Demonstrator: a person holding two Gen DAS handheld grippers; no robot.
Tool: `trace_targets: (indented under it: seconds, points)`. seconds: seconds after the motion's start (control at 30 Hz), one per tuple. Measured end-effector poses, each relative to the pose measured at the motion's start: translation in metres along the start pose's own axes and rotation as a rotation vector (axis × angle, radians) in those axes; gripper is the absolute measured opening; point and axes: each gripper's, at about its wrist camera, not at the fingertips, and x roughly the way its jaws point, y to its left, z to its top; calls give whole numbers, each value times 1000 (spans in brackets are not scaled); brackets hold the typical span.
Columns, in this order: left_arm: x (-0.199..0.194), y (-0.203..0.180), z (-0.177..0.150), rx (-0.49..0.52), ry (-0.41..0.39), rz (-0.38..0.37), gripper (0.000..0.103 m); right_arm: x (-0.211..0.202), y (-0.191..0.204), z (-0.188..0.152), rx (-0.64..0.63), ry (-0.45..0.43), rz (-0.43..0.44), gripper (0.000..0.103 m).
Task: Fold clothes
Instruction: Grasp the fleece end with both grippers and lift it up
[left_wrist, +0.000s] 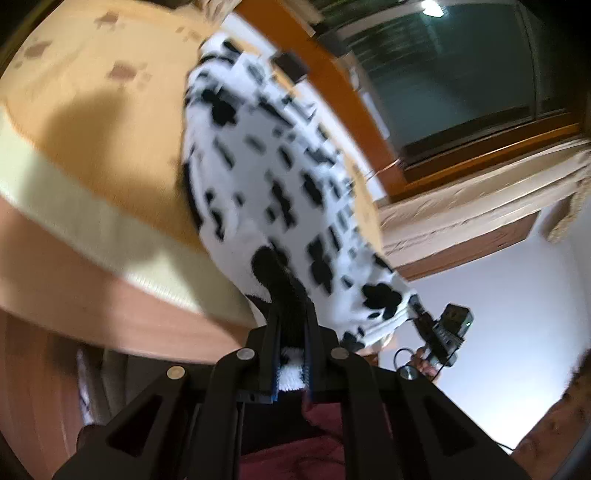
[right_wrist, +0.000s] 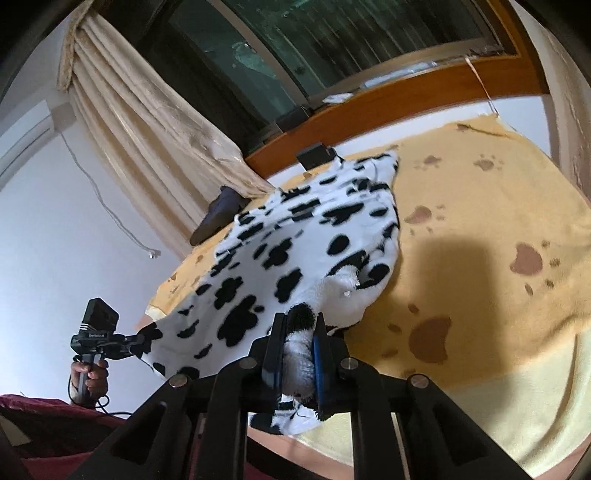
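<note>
A white fleece garment with black spots (left_wrist: 258, 166) lies partly on the bed, and its near edge is lifted between both grippers. In the left wrist view my left gripper (left_wrist: 293, 314) is shut on a black-and-white corner of it. To the right, my right gripper (left_wrist: 413, 301) pinches the other near corner. In the right wrist view my right gripper (right_wrist: 299, 321) is shut on a bunched fold of the garment (right_wrist: 295, 236). At the left a hand (right_wrist: 88, 376) holds my left gripper (right_wrist: 142, 338), which is clamped on the far corner.
A yellow blanket with brown paw prints (right_wrist: 480, 277) covers the bed. The bed's wooden side (left_wrist: 110, 306) runs below it. A dark object (right_wrist: 216, 218) and a small black box (right_wrist: 314, 155) lie near the wooden window sill (right_wrist: 369, 107). A cream curtain (right_wrist: 147, 129) hangs at the left.
</note>
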Motion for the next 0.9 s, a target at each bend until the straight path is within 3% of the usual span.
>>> trace_targets:
  seconds: [0.3,0.63,0.9]
  points:
    - [-39,-21,48,22,-208,-164,11,1,18,60,-74,-101,27,14]
    - [-36,-14,111,-7,-263,-192,11,19,3,125,-25,-189,-13,14]
    - [-11,-14,185,-36,-277,-177,11,66,-21,173,22,-205,-72,13]
